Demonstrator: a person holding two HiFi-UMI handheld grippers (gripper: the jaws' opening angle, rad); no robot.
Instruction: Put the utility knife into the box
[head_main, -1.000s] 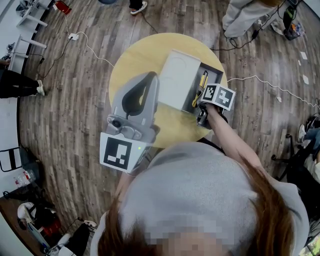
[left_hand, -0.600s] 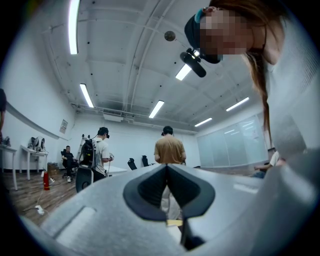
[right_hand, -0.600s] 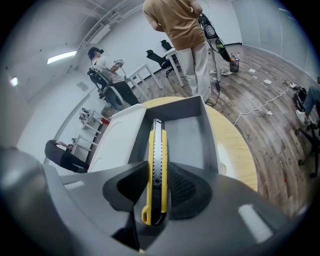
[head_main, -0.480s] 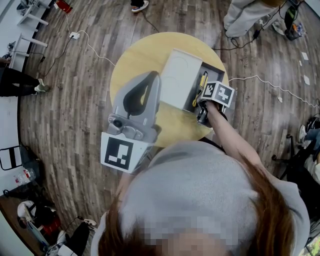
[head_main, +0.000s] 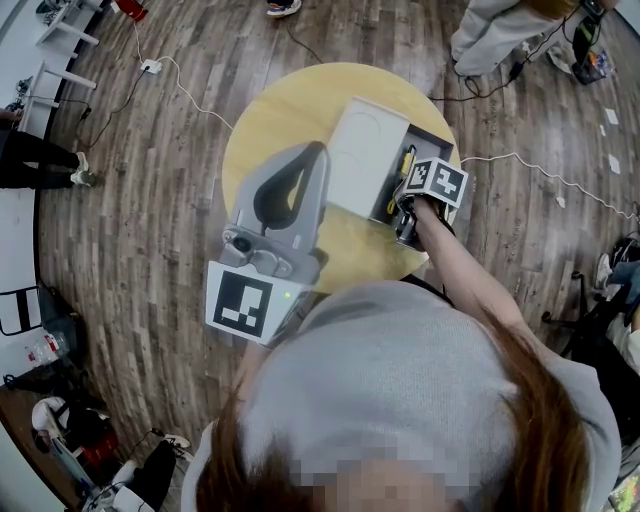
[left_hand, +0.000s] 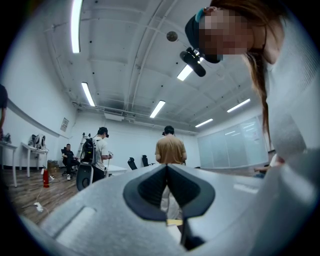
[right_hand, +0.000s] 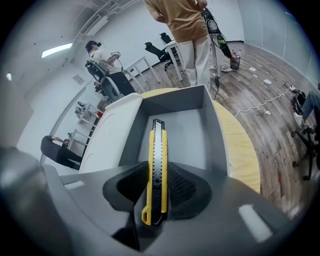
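A yellow utility knife (right_hand: 156, 165) stands lengthwise between the pads of my right gripper (right_hand: 159, 172), which is shut on it. Its tip points down into the open grey box (right_hand: 175, 107), just above the box's floor. In the head view the knife (head_main: 406, 165) hangs over the grey box (head_main: 428, 138) on the round table, with my right gripper (head_main: 408, 200) at the box's near edge. The box's white lid (head_main: 365, 155) lies open to the left. My left gripper (head_main: 312, 150) is held high and level, its tips together with nothing between them, as the left gripper view (left_hand: 166, 167) also shows.
The box sits on a round yellow table (head_main: 270, 115) on a wooden floor. A white cable (head_main: 180, 95) runs across the floor to the left, another (head_main: 540, 170) to the right. People stand and sit around the room (left_hand: 170, 147).
My right gripper has tipped slightly over the box, still holding the knife. The left gripper has stayed where it was.
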